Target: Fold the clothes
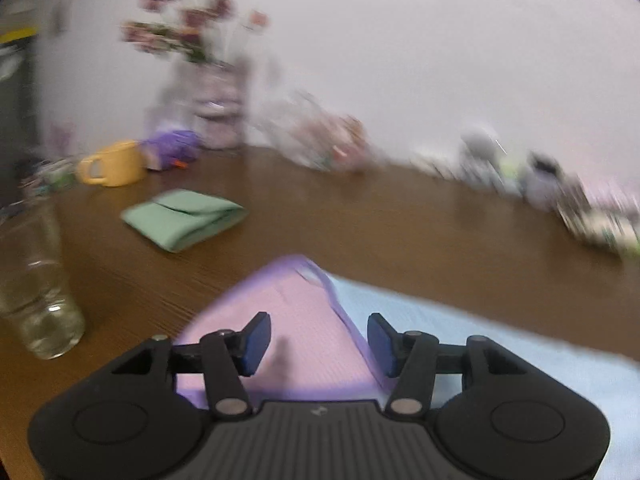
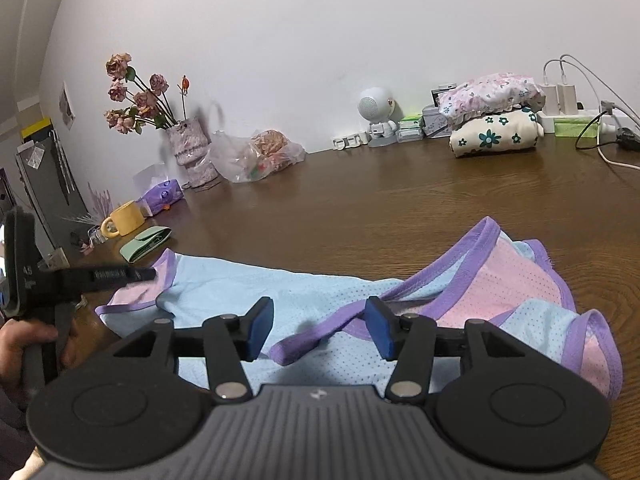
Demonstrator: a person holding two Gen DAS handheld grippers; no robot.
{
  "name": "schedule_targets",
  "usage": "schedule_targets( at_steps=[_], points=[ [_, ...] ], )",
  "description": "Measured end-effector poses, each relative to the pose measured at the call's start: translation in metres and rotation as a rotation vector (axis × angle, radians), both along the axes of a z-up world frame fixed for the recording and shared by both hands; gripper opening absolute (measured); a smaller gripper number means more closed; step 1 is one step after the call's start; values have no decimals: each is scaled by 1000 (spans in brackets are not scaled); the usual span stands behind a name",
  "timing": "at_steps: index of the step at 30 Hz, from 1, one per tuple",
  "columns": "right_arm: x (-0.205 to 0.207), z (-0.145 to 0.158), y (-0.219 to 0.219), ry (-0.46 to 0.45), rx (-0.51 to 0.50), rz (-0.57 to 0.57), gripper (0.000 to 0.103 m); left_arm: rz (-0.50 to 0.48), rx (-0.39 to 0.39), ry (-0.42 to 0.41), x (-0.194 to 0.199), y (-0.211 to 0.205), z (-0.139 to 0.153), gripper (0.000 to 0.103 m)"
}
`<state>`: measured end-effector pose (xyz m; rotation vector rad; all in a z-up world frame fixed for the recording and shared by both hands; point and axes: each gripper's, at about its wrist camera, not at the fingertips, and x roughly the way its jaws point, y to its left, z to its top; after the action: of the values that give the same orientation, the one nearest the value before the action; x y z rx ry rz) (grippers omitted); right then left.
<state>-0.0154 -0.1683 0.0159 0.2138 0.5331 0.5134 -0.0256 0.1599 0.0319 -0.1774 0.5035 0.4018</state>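
Regrasping, by the look of it: both tools sit over the garment with nothing pinched, so I'd judge we're between folds. Left gripper [image 1: 318, 344] has its jaws apart, hovering above the pink panel at the garment's left end; no cloth between the pads. Right gripper [image 2: 320, 330] also stands apart, over the middle, with a purple-trimmed strap [image 2: 304, 344] lying loose just below the gap, not clamped. Next move calls for each tool to drop onto an edge and close on trim, not on the thin mesh. The garment [image 2: 248, 292] is a light-blue mesh top with pink panels and purple binding, spread along the near edge of the brown table [image 2: 400, 208], flat on the left, bunched and partly doubled over toward the right end. A folded green cloth [image 1: 184, 218] lies near the table's far-left corner, already done, I'd say.
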Motion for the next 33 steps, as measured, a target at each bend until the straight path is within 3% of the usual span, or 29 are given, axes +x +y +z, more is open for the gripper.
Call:
schedule_targets(
  at_steps=[4, 10, 14, 17, 18, 21, 23, 25, 28, 33],
  points=[
    [0, -1, -4, 10, 20, -6, 54, -20, -109, -22, 1, -1, 8, 52],
    [0, -2, -10, 24, 44, -30, 57, -196, -76, 8, 12, -31, -1, 62],
    [-4, 0, -17, -6, 52, -69, 57, -231, -166, 33, 16, -25, -13, 62],
    [-12, 19, -27, -87, 13, -170, 61, -233, -195, 37, 16, -21, -19, 64],
    [-9, 26, -31, -79, -1, -226, 65, -237, -202, 32, 16, -20, -19, 66],
    [19, 28, -39, -9, -48, -382, 65, -252, -199, 27, 16, -20, -20, 66],
    [33, 24, -43, 52, -4, -449, 64, -261, -192, 23, 16, -20, -21, 67],
    [43, 20, -44, 108, 42, -480, 60, -265, -199, 20, 16, -20, -20, 69],
    [55, 20, -28, 112, -49, -522, 52, -272, -193, 24, 17, -21, -20, 71],
    [81, 10, -2, 188, -217, -529, 15, -275, -208, 17, 15, -18, -21, 71]
  ],
)
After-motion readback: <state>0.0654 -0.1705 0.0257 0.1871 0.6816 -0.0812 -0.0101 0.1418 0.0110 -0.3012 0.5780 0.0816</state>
